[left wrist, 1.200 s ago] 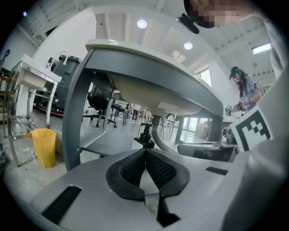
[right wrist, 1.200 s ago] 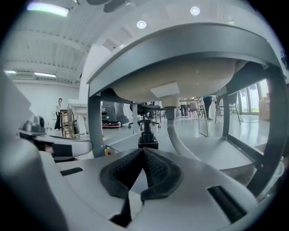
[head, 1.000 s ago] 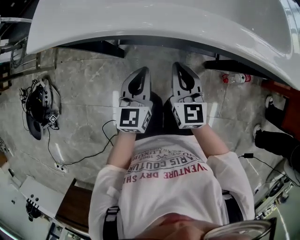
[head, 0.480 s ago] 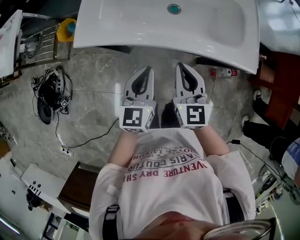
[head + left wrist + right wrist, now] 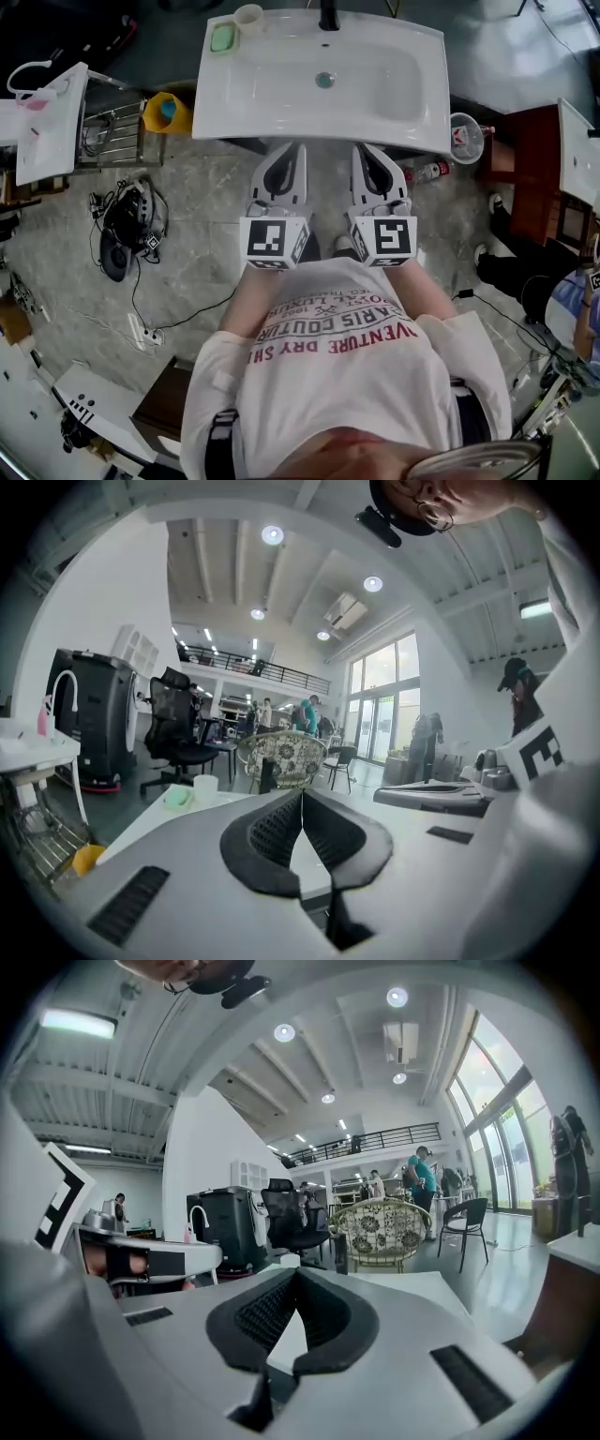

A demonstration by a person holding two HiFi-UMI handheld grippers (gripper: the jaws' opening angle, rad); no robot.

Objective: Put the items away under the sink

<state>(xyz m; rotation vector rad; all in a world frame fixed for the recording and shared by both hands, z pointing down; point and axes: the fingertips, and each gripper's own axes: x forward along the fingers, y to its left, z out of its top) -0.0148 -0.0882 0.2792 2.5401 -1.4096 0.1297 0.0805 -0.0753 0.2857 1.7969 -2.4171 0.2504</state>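
Room: a grey marbled stone floor point(image 5: 192, 202) is spreading beneath one white ceramic sink point(image 5: 281, 89)
Counts: one green soap bar point(image 5: 222, 37) and one white cup point(image 5: 248, 15) are sitting on the sink's back left corner; one clear plastic bottle with a red label point(image 5: 433, 170) is lying on the floor near the sink's right edge
Fingers: the left gripper point(image 5: 302, 794) and the right gripper point(image 5: 293, 1274) are each pressing their fingers together on nothing

Holding left gripper point(image 5: 292, 150) and right gripper point(image 5: 362, 150) side by side, parallel, tips pointing far. Both jaw pairs closed tip to tip, nothing between. Left forearm point(image 5: 246, 295) and right forearm point(image 5: 424, 286) bare, reaching forward.
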